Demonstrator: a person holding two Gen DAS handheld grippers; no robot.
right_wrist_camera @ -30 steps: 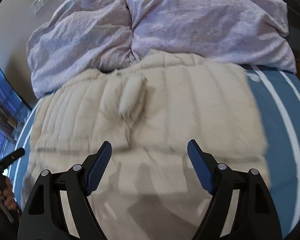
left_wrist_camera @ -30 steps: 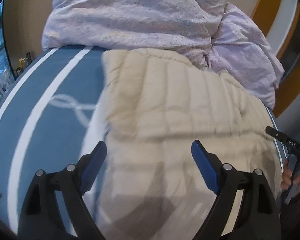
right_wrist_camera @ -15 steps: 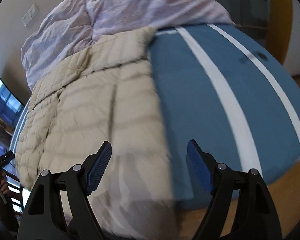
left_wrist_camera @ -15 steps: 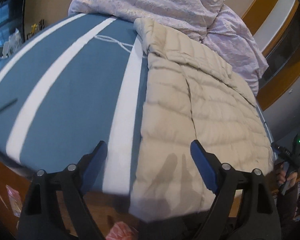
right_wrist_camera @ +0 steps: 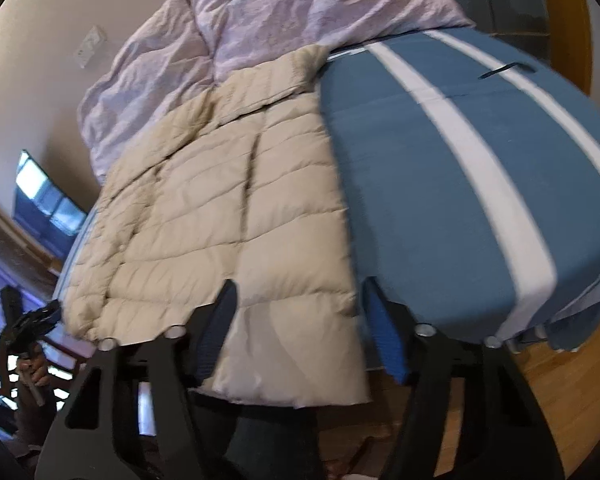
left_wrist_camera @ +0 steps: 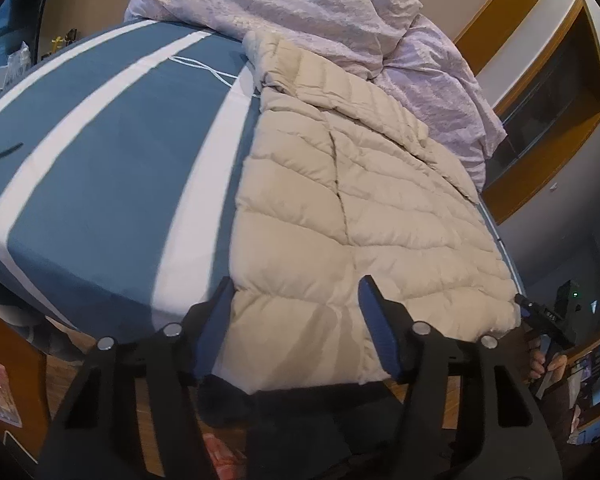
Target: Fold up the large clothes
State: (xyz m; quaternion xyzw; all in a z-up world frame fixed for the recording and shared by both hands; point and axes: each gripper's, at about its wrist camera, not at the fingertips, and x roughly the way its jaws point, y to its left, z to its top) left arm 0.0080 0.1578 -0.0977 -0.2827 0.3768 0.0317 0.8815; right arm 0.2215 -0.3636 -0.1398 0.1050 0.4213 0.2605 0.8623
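Note:
A beige quilted puffer jacket (left_wrist_camera: 352, 200) lies flat on a blue bed with white stripes (left_wrist_camera: 112, 152), its near hem hanging over the bed's front edge. It also shows in the right wrist view (right_wrist_camera: 228, 216). My left gripper (left_wrist_camera: 296, 308) is open and empty, hovering over the hem's left part. My right gripper (right_wrist_camera: 300, 308) is open and empty, over the hem's right corner. The right gripper appears at the far right of the left wrist view (left_wrist_camera: 540, 316); the left gripper appears at the far left of the right wrist view (right_wrist_camera: 32, 320).
A crumpled lilac duvet (left_wrist_camera: 300, 8) is piled at the head of the bed (right_wrist_camera: 284, 12). Wooden floor (right_wrist_camera: 548, 392) lies below the bed's front edge. A thin white cord (left_wrist_camera: 204, 68) lies on the sheet near the jacket's collar.
Both grippers have pulled back from over the jacket toward the foot of the bed. They now hover at the hanging hem, still open.

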